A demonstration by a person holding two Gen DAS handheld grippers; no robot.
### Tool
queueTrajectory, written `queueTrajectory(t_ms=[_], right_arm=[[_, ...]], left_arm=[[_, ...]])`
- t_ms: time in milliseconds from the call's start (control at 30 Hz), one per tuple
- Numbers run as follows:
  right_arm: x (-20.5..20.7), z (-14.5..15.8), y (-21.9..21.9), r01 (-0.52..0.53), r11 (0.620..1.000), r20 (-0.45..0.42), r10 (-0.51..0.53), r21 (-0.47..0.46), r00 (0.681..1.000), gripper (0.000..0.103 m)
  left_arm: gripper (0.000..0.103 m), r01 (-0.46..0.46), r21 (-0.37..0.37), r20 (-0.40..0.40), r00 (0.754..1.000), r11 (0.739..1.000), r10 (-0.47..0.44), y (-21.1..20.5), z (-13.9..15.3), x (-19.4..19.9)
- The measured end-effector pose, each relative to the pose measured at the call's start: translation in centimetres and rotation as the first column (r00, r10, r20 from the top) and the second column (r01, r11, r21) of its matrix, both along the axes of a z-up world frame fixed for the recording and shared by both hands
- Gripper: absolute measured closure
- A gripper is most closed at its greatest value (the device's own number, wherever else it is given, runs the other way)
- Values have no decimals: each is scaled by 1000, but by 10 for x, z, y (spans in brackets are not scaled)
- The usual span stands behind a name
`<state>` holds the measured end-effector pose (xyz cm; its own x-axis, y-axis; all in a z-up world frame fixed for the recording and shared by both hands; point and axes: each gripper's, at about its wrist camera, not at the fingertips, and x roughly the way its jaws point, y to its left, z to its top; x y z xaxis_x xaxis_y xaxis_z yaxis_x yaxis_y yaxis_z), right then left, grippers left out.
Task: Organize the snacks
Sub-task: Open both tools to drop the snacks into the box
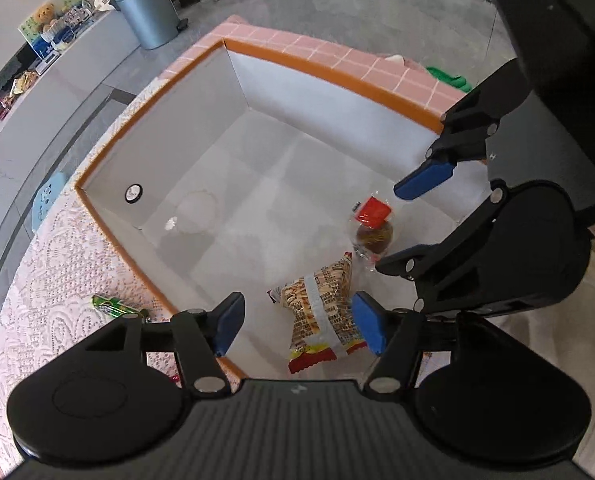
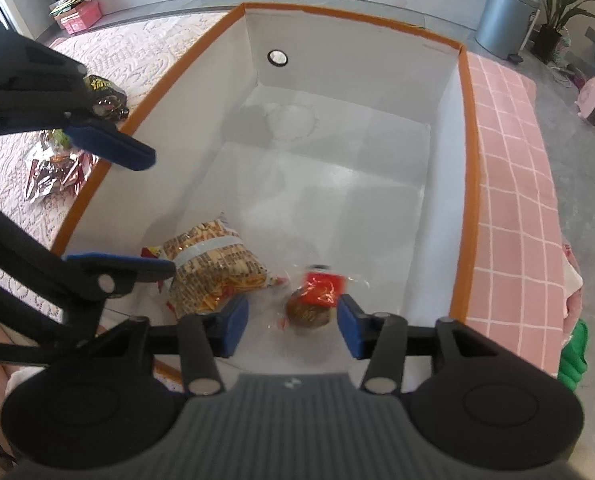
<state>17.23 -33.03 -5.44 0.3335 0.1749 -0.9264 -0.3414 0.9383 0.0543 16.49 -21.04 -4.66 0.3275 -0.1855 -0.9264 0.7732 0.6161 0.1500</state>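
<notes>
Both grippers hang over the orange-rimmed white box [image 2: 467, 184]. Left gripper [image 1: 299, 322]: jaws spread, astride the yellow printed snack packet [image 1: 321, 312] without pinching it; the packet lies on the box floor at 6 o'clock in the left wrist view. Right gripper [image 2: 293, 322]: jaws spread, the clear-wrapped brown pastry with red label [image 2: 315, 300] lying loose between them. Judgement: release step done for both items. Next move calls for lifting clear and fetching the foil packets [image 2: 53, 168] on the lace cloth [image 2: 137, 56] at 9 o'clock, outside the box.

White box [image 1: 297, 92], two snack packets [image 1: 325, 312], perhaps noodles, gripper [image 1: 299, 322] apart
</notes>
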Motion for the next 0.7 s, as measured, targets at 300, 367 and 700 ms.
queueTrajectory(t_ms=[300,367,700], right_arm=[[-10,25,1,57,998,81,-56,0,995,45],[-15,32,1,84,996,117,-85,9,990,45],[-47,59,8,209,975,275,-221,73,936,37]], left_arm=[[30,-65,-109,49,996,992,71,28,39,-12],[30,-86,-140,73,993,986,97,36,47,-16],[30,-192,-326,178,949,926,260,86,82,-48]])
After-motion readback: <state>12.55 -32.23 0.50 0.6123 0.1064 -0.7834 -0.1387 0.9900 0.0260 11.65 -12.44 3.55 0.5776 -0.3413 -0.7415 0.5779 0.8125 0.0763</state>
